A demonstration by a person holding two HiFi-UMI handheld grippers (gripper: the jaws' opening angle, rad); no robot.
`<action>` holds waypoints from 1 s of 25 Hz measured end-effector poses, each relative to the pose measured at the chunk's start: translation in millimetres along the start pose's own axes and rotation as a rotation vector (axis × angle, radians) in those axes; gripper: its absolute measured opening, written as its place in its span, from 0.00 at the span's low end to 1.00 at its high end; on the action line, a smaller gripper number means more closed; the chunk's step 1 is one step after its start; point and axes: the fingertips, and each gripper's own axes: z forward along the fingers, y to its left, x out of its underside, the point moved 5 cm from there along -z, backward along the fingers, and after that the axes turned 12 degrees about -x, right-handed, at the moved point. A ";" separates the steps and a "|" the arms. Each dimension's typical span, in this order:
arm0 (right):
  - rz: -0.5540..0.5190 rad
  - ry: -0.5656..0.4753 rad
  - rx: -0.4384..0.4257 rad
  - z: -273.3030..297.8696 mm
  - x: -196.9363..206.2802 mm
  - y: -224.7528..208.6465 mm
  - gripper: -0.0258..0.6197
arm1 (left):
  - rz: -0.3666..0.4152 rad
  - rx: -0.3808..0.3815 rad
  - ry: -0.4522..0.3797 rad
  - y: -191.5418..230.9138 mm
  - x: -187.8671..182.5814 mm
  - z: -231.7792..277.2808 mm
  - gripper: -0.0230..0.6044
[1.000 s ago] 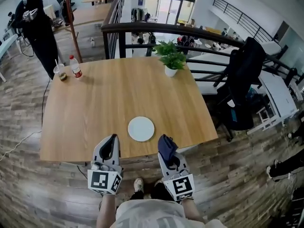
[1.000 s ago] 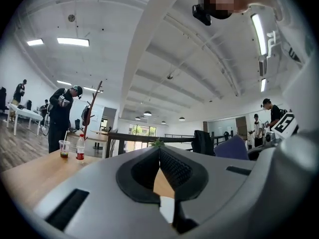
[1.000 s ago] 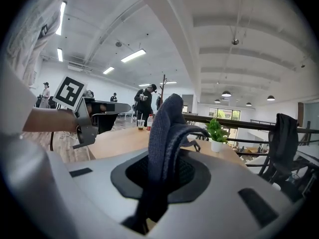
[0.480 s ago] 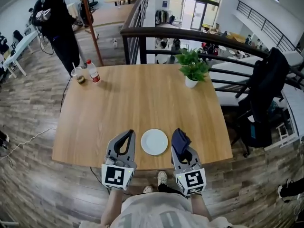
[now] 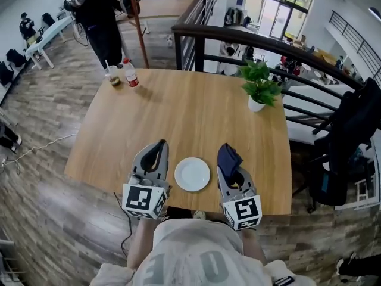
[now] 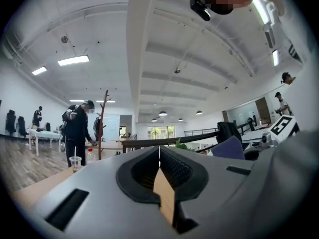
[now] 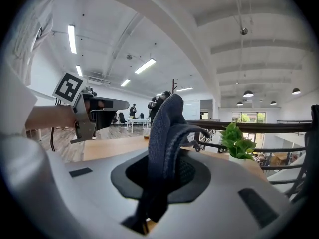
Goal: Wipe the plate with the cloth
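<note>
2 handheld grippers flank 1 round white plate at the near edge of 1 square wooden table

The left gripper has its 2 jaws pressed together with nothing between them, just left of the plate; the right gripper, just right of the plate, is clamped on 1 dark blue knitted cloth that sticks up past its tips. Far side: 1 green potted plant at the right, 1 red-labelled plastic bottle beside 1 clear cup with a straw at the left corner

The left hand-held gripper, jaws together, faces a standing person.
</note>
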 end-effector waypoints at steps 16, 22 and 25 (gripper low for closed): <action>-0.056 0.032 -0.206 33.1 5.7 -8.3 0.13 | -0.522 0.068 0.615 7.0 161.8 13.5 0.29; -0.036 0.101 -0.215 33.6 24.5 -17.0 0.13 | -0.776 0.023 0.871 -0.2 235.0 -25.8 0.28; -0.079 0.192 -0.226 37.2 40.2 -14.5 0.13 | -0.858 0.006 0.924 -6.7 253.5 -37.7 0.28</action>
